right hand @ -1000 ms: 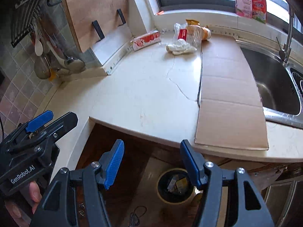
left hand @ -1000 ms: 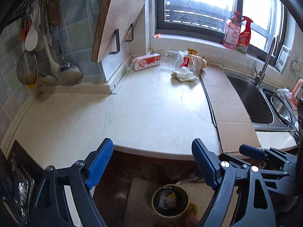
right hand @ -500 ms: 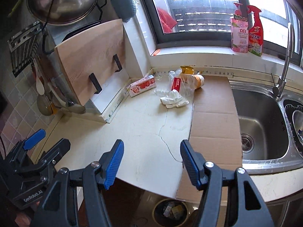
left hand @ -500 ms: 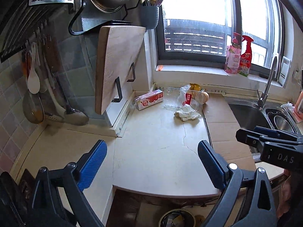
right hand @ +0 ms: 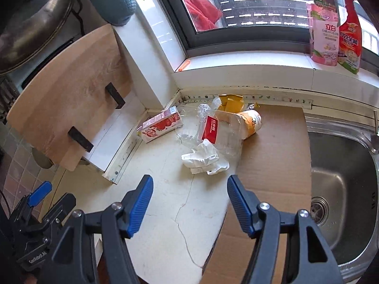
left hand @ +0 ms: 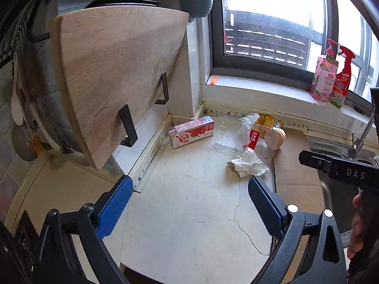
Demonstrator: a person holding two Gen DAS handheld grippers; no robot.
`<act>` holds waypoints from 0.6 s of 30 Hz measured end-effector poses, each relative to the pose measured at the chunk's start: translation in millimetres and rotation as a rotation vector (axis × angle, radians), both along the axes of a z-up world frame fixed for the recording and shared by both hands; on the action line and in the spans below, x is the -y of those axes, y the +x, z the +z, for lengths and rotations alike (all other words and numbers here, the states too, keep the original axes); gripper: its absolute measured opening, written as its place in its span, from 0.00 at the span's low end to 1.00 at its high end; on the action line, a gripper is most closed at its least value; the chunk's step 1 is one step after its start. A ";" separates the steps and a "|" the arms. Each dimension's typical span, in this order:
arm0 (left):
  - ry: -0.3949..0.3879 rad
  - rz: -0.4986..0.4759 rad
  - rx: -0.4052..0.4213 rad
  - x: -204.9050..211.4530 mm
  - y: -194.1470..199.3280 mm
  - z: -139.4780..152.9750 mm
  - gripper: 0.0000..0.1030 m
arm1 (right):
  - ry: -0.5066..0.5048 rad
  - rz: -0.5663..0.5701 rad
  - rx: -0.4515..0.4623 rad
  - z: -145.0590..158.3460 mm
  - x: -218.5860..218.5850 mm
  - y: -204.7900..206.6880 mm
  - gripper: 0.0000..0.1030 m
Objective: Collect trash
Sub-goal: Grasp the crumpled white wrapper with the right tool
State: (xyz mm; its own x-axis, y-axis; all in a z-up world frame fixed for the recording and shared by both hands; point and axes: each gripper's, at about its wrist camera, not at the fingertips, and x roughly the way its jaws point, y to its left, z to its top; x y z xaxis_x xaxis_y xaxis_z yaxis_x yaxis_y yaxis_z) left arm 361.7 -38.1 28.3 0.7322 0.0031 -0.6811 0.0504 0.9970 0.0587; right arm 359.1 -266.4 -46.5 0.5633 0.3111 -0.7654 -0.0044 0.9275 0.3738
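A pile of trash lies at the back of the counter: a red-and-white juice carton (left hand: 191, 134) (right hand: 160, 127), a crushed clear plastic bottle with a red label (left hand: 233, 137) (right hand: 210, 127), a crumpled white tissue (left hand: 247, 165) (right hand: 205, 159), an orange paper cup on its side (left hand: 274, 137) (right hand: 250, 123) and a yellow wrapper (right hand: 231, 103). My left gripper (left hand: 189, 201) is open and empty, short of the pile. My right gripper (right hand: 190, 201) is open and empty, just short of the tissue.
A wooden cutting board (left hand: 113, 80) leans on a rack at the left. Cardboard (right hand: 272, 165) covers the counter beside the steel sink (right hand: 341, 184). Two spray bottles (right hand: 334, 23) stand on the window sill. The counter's front edge is below the grippers.
Both grippers have moved forward over the counter toward the trash pile, which now looks much nearer. The bin on the floor has left view. Both stay open.
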 end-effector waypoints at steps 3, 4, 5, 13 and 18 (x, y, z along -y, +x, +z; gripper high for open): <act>0.026 0.029 -0.021 8.7 29.2 -16.2 0.94 | 0.012 0.028 -0.049 -29.8 7.0 35.7 0.63; 0.037 0.037 -0.036 11.4 39.5 -23.8 0.93 | 0.015 0.035 -0.064 -39.7 7.5 44.9 0.63; 0.046 0.044 -0.051 13.6 48.7 -31.1 0.91 | 0.018 0.042 -0.083 -51.8 7.9 56.2 0.63; 0.034 0.099 -0.147 20.1 92.3 -68.2 0.89 | 0.048 0.088 -0.195 -126.8 -3.6 116.3 0.63; 0.029 0.117 -0.170 19.7 108.1 -78.2 0.89 | 0.025 0.125 -0.220 -151.4 -18.6 128.6 0.63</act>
State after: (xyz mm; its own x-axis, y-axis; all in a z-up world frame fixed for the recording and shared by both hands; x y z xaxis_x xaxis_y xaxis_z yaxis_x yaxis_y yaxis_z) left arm 469.8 -57.7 -49.8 0.6004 0.1030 -0.7931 -0.0544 0.9946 0.0880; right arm 487.7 -247.8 -197.9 0.3396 0.3882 -0.8567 -0.0346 0.9154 0.4010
